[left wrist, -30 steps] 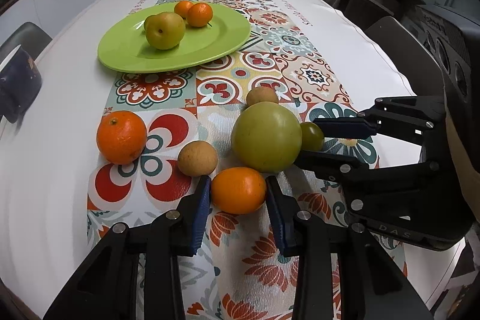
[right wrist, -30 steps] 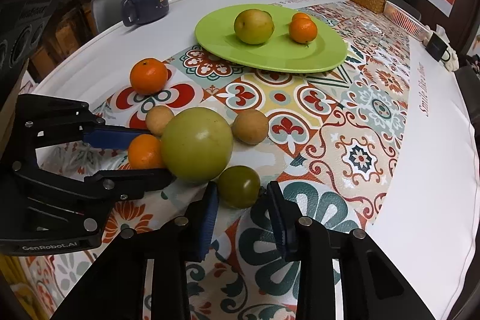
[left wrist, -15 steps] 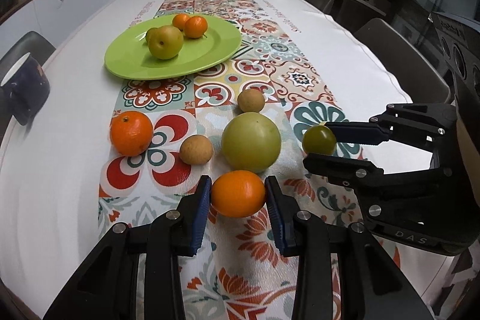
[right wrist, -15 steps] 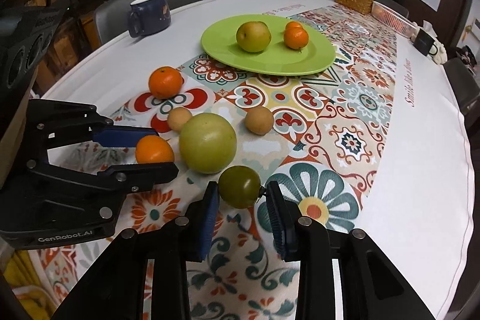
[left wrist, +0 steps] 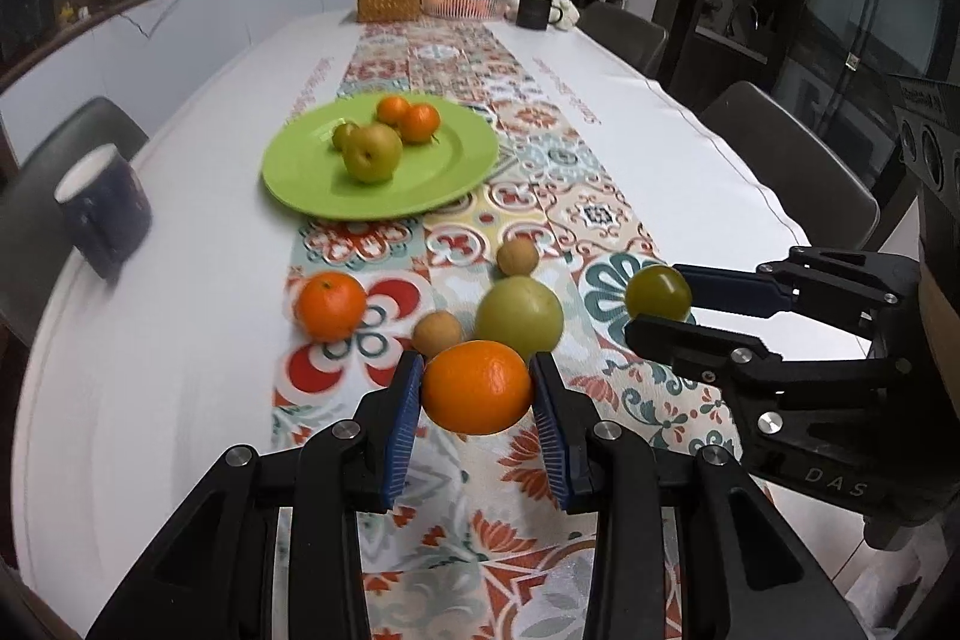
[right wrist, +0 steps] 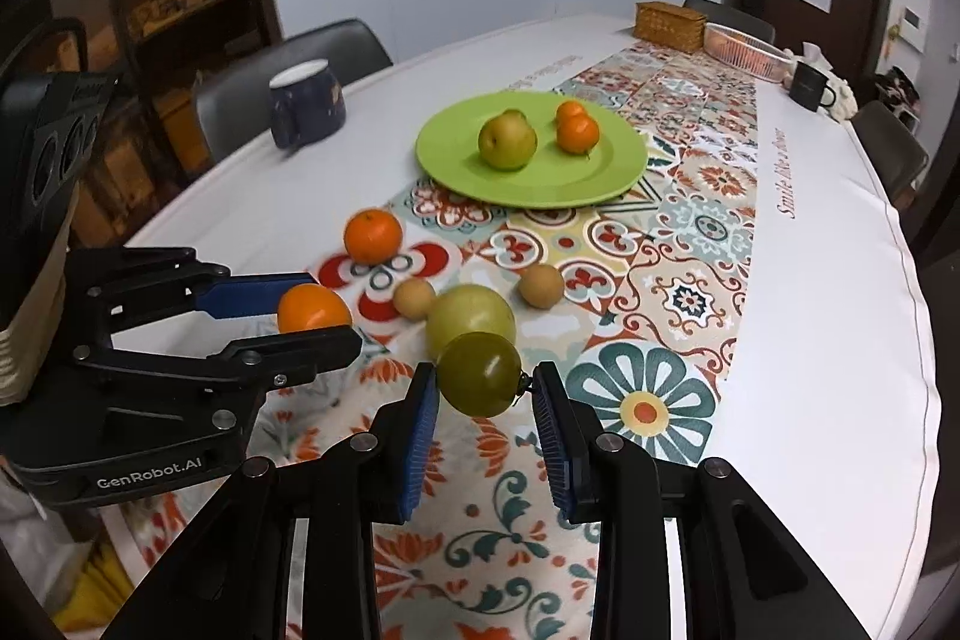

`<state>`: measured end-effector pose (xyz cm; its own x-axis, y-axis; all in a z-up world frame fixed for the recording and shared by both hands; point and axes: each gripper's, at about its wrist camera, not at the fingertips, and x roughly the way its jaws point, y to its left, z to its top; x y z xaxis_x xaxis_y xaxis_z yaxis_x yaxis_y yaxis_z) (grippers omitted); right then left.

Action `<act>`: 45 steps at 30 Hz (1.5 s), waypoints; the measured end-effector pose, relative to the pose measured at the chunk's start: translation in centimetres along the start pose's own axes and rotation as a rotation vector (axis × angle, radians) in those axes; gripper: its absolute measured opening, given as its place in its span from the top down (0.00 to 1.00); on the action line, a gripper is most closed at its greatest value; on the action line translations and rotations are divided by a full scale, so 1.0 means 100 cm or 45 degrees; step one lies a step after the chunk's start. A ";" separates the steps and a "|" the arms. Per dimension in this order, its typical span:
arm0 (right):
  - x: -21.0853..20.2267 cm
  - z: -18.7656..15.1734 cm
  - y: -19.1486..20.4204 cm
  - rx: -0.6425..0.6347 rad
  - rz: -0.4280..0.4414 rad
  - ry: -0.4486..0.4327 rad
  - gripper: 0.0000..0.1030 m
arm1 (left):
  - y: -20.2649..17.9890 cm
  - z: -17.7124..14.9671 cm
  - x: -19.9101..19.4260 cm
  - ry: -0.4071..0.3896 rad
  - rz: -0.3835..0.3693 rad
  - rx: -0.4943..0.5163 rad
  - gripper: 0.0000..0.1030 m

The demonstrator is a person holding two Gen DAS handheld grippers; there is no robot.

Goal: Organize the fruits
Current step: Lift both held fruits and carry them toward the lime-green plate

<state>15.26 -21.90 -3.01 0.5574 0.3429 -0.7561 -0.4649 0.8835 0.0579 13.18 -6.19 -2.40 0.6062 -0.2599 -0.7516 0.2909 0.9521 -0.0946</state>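
We note the left gripper clamped on an orange at lower centre of its frame, the right gripper clamped on a small green fruit, both lifted off the table, with the green plate holding 4 fruits beyond.

Left tongs, right tongs clamped, angled down.

You can read "GenRobot.AI" on the left gripper body, "DAS" on the right gripper body, and "Smile like a flower" along the tablecloth edge.
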 end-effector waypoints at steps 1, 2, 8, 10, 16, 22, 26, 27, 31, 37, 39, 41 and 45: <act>-0.003 0.002 0.001 0.010 -0.005 -0.017 0.68 | 0.002 0.001 -0.004 -0.013 0.002 0.002 0.65; -0.006 0.005 0.002 0.022 -0.010 -0.034 0.68 | 0.004 0.003 -0.007 -0.027 0.006 0.004 0.65; -0.019 0.022 0.005 0.068 -0.034 -0.117 0.68 | 0.015 0.016 -0.024 -0.100 0.043 0.013 0.65; -0.021 0.030 0.006 0.069 -0.038 -0.140 0.68 | 0.018 0.022 -0.028 -0.120 0.055 0.021 0.65; -0.027 0.053 0.010 0.060 -0.048 -0.207 0.68 | 0.028 0.040 -0.034 -0.172 0.077 0.038 0.65; -0.024 0.075 0.005 0.057 -0.077 -0.237 0.68 | 0.037 0.053 -0.028 -0.169 0.098 0.029 0.65; -0.023 0.076 -0.003 0.053 -0.110 -0.242 0.68 | 0.032 0.048 -0.024 -0.158 0.090 0.031 0.65; -0.023 0.073 -0.006 0.055 -0.111 -0.246 0.68 | 0.029 0.046 -0.024 -0.154 0.089 0.034 0.65; -0.020 0.052 -0.013 0.020 -0.132 -0.289 0.68 | 0.012 0.040 -0.021 -0.122 0.114 0.052 0.65; -0.011 0.031 -0.040 0.150 0.014 -0.327 0.68 | -0.009 0.033 -0.022 -0.110 0.150 0.085 0.65; -0.007 0.030 -0.040 0.139 0.044 -0.326 0.68 | -0.009 0.032 -0.022 -0.102 0.147 0.065 0.65; -0.005 0.030 -0.039 0.125 0.058 -0.327 0.68 | -0.009 0.032 -0.021 -0.096 0.153 0.059 0.65; -0.005 0.033 -0.036 0.121 0.099 -0.346 0.68 | -0.005 0.034 -0.019 -0.089 0.138 0.023 0.65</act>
<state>18.94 -24.24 -0.71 0.6923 0.4726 -0.5453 -0.4545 0.8725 0.1793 14.37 -6.70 1.27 0.6847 -0.1666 -0.7095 0.2336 0.9723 -0.0029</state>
